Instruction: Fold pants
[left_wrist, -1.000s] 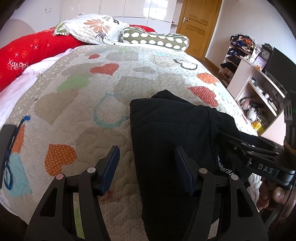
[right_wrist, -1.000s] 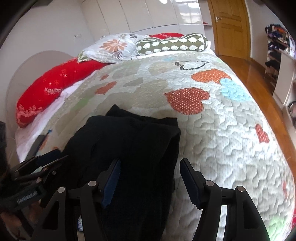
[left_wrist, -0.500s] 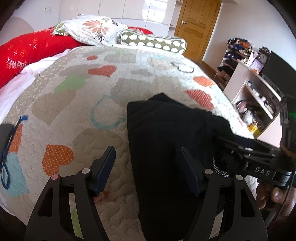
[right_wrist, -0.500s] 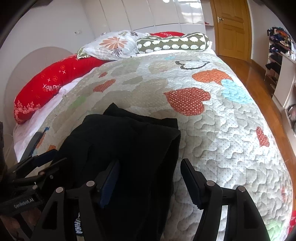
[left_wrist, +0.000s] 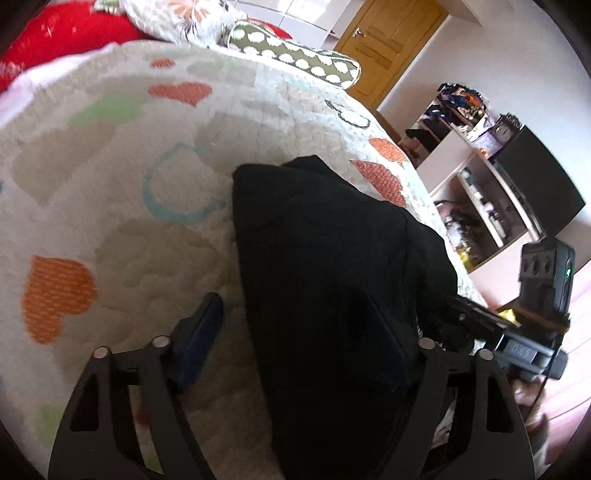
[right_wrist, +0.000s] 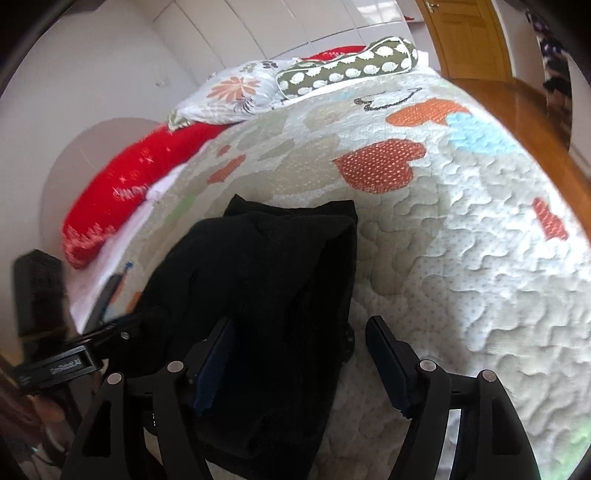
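The black pants (left_wrist: 325, 258) lie folded in a long stack on the heart-patterned quilt (left_wrist: 110, 206), and show in the right wrist view too (right_wrist: 266, 280). My left gripper (left_wrist: 295, 343) is open, its fingers straddling the pants' near left edge. My right gripper (right_wrist: 299, 365) is open, straddling the near right edge of the pants. The right gripper shows at the right of the left wrist view (left_wrist: 491, 325); the left gripper shows at the left of the right wrist view (right_wrist: 96, 347).
Pillows lie at the head of the bed: a red one (right_wrist: 125, 199), a floral one (right_wrist: 229, 92) and a green dotted bolster (right_wrist: 347, 70). A shelf unit (left_wrist: 476, 173) and a wooden door (left_wrist: 391, 44) stand to the right. A dark strap (right_wrist: 109, 295) lies at the bed's left edge.
Both grippers have moved forward and tilted over the near end of the pants. The pants fill more of each view. Both stay open.
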